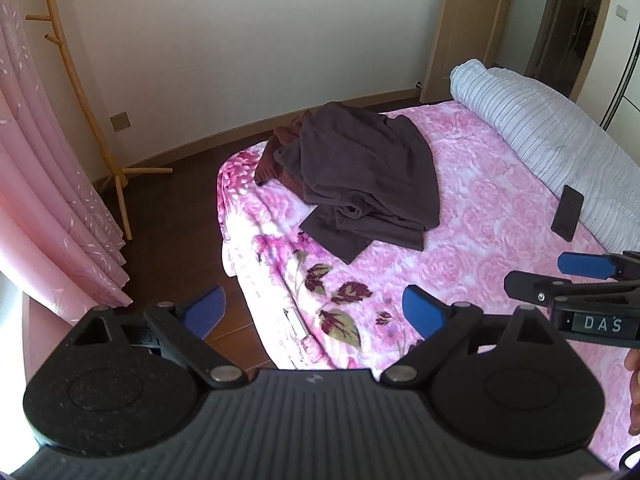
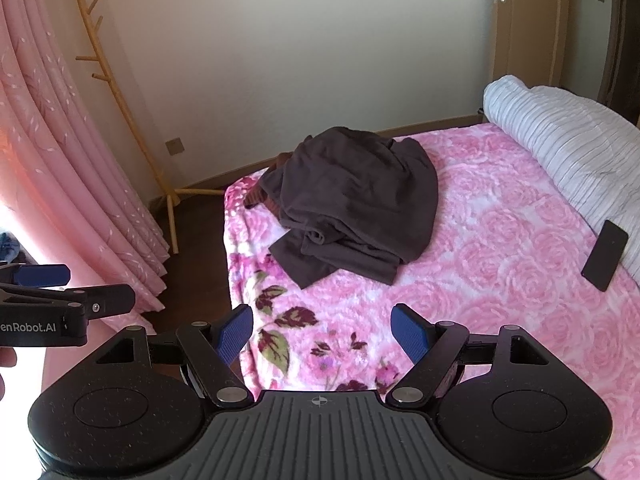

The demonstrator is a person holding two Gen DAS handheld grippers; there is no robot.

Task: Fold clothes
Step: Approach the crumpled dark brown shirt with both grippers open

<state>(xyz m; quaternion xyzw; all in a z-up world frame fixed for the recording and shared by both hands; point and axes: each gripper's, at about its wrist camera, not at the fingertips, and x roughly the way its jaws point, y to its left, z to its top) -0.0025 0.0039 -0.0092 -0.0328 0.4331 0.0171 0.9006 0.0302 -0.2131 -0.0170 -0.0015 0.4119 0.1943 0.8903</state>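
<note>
From the left wrist, the left gripper is hovering over the bed edge with fingers spread wide and empty; the dark brown clothes pile is lying well ahead near the far corner.

From the right wrist, the right gripper is likewise hanging with fingers apart, the pile beyond, a phone leaning against the rolled quilt.

Daylight enters through the pink curtain at left, blown out at its lower edge. Room evenly bright, shadows soft. Fisheye bends edges; corners vignetted.
</note>
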